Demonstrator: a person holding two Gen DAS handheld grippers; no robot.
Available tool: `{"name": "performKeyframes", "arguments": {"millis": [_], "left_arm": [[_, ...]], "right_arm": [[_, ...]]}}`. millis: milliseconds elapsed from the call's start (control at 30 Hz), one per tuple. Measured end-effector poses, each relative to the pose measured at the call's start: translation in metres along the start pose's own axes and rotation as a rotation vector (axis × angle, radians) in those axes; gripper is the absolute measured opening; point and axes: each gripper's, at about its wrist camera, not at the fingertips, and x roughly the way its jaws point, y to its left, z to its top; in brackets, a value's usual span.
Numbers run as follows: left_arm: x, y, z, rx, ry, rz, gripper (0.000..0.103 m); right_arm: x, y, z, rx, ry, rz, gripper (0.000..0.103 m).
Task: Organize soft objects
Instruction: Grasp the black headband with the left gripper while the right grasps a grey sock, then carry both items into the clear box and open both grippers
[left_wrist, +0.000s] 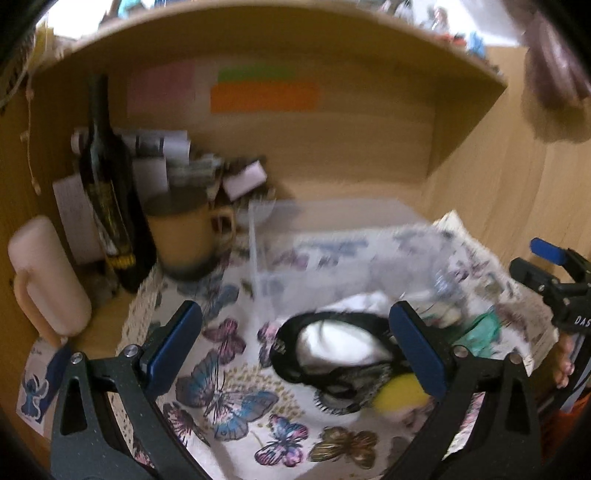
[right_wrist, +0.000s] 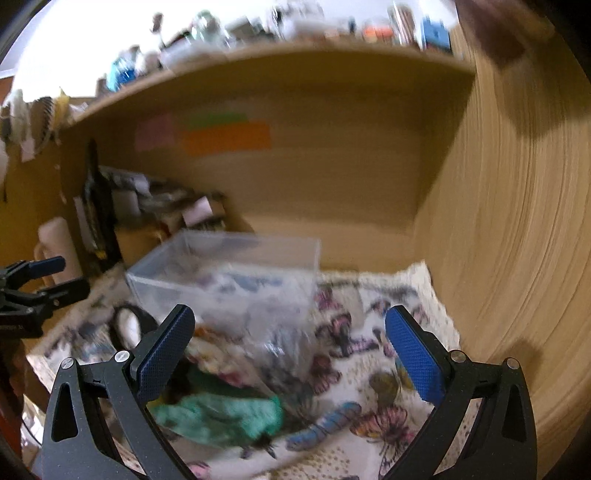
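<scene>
A clear plastic box (right_wrist: 225, 273) stands on a butterfly-print cloth (left_wrist: 236, 391) inside a wooden desk nook; it also shows in the left wrist view (left_wrist: 332, 251). In front of it lie soft things: a black-and-white fabric piece (left_wrist: 332, 347), a yellow soft item (left_wrist: 400, 393) and a teal cloth (right_wrist: 225, 417), also in the left wrist view (left_wrist: 484, 332). My left gripper (left_wrist: 295, 350) is open and empty above the black-and-white piece. My right gripper (right_wrist: 291, 354) is open and empty above the teal cloth. Both views are motion-blurred.
A dark bottle (left_wrist: 107, 184), a tan mug (left_wrist: 188, 236), a pale pink mug (left_wrist: 44, 277) and papers (left_wrist: 155, 155) crowd the back left. The wooden side wall (right_wrist: 517, 240) stands close on the right. A shelf (right_wrist: 258, 59) runs overhead.
</scene>
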Motion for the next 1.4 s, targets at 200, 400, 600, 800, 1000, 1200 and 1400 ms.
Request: {"name": "performKeyframes", "arguments": {"millis": [200,400,600,800,1000,1200,1400], "left_arm": [[0.035,0.012,-0.009,-0.052,0.115,-0.022,0.08],[0.06,0.013,-0.017,-0.062,0.185,-0.06,0.063],[0.065,0.011,-0.022,-0.069,0.206,-0.105,0.041],[0.056,0.014,-0.019,-0.079,0.178,-0.113,0.023],[0.034,0.01,-0.009,-0.049,0.122,-0.104,0.02],[0.01,0.011,0.007,-0.043,0.054,-0.095,0.02],[-0.007,0.011,0.028,-0.033,-0.024,-0.079,0.019]], "right_arm": [[0.028,-0.019,-0.013,0.038,0.116,0.025,0.092],[0.053,-0.03,-0.018,0.088,0.185,0.1,0.085],[0.086,-0.031,-0.025,0.127,0.294,0.143,0.069],[0.101,-0.029,-0.03,0.142,0.358,0.199,0.033],[0.09,-0.027,-0.031,0.128,0.316,0.177,0.023],[0.062,-0.031,-0.016,0.132,0.228,0.142,0.021],[0.039,-0.028,0.005,0.12,0.131,0.138,0.019]]}}
